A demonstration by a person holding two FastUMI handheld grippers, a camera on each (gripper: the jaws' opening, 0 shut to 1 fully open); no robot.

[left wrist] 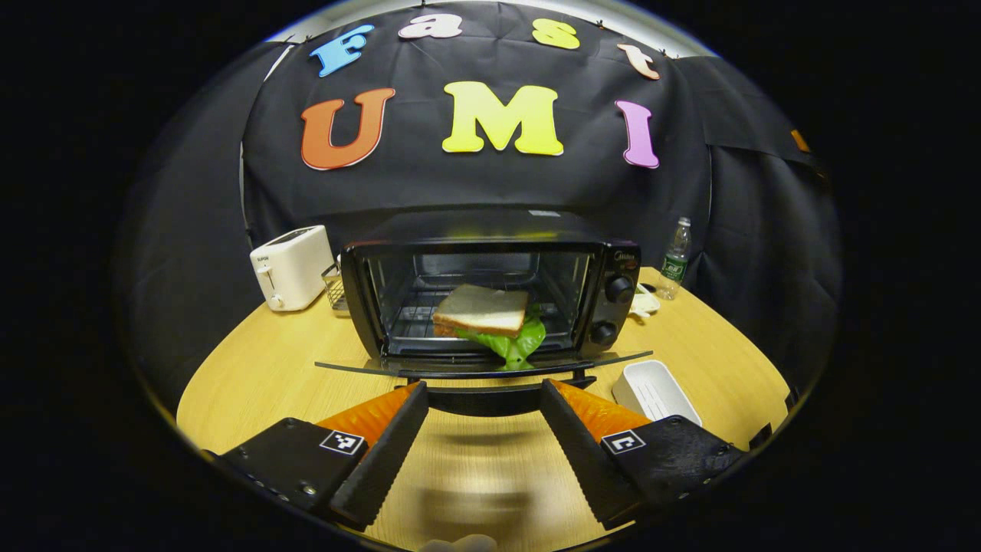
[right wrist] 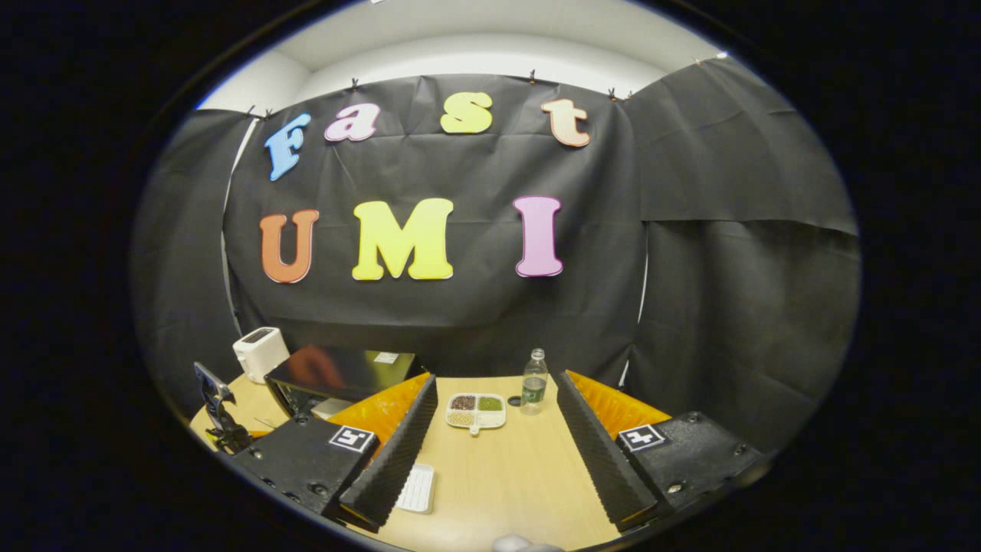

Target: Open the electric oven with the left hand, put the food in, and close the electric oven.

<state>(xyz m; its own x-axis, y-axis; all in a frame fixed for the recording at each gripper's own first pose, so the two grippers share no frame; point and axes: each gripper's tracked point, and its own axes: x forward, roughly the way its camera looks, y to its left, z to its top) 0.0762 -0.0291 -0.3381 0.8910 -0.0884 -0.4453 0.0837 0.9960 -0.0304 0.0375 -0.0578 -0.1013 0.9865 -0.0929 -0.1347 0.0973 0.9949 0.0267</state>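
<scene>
A sandwich (left wrist: 484,310) with lettuce spilling out sits on the rack inside the electric oven (left wrist: 490,295), whose glass door (left wrist: 483,366) lies folded down flat. The left gripper (left wrist: 483,418) hangs spread and empty just in front of the door's handle (left wrist: 494,399), seemingly placed to lift it shut, the step that remains. The right gripper (right wrist: 497,441) is held back and high over the wooden table (right wrist: 506,475), fingers apart, holding nothing. An empty white tray (left wrist: 655,391) rests beside the oven; a divided dish (right wrist: 476,410) holds grains near a water bottle (right wrist: 533,382).
</scene>
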